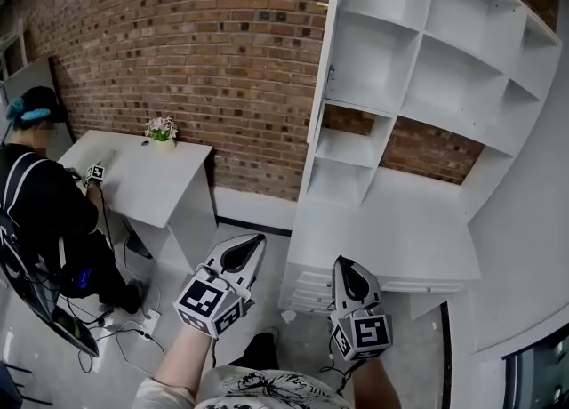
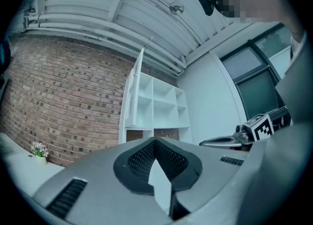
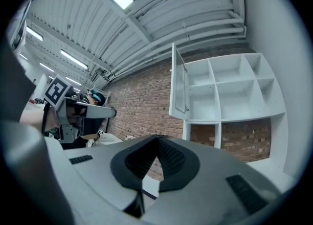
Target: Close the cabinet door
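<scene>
Here, both grippers point toward the cabinet (image 1: 462,87) but stay well apart from it. The left gripper (image 1: 257,243) has its smooth grey jaws together, with nothing between the black ribbed pads. The right gripper (image 1: 343,264) is the same — jaws together, empty. The cabinet is a white, boxy grid of square open shelves set against a rough red brick wall (image 1: 196,43). Its flat white door (image 3: 179,83) stands swung out from the upper left edge — nearly edge-on. A white table (image 1: 133,185) bearing a small flower pot (image 1: 162,130) stands further left.
</scene>
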Motion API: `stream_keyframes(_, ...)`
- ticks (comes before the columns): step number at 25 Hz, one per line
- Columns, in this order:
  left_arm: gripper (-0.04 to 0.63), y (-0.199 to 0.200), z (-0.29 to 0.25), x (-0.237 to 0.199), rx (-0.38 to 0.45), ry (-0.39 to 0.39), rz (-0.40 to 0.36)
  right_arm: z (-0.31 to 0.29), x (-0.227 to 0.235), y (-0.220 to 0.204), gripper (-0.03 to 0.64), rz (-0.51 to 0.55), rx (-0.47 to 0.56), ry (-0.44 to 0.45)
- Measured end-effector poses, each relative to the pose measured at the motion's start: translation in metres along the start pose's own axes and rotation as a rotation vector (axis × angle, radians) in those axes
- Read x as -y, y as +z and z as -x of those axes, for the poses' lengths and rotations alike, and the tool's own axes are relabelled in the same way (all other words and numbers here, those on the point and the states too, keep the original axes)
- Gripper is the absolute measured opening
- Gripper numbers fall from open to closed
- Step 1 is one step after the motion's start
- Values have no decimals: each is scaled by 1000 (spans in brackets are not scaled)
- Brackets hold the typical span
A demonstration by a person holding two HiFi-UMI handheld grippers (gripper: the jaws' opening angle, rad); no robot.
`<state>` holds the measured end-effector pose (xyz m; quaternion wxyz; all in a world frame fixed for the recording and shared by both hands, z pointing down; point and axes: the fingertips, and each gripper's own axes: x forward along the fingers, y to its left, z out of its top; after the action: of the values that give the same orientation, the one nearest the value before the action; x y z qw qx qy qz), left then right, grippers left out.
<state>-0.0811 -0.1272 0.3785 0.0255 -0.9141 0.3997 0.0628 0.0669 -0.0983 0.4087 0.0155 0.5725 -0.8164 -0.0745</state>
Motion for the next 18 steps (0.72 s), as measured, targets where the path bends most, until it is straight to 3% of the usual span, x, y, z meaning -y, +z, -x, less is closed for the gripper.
stream_keyframes(9,9,46,-102,-72,96,-68,-35,-99,41,17,6,62,-5,-13)
stream_keyframes(18,11,117,-201,-111,231,-265,-54,-177,89,31,6,89,24,-65)
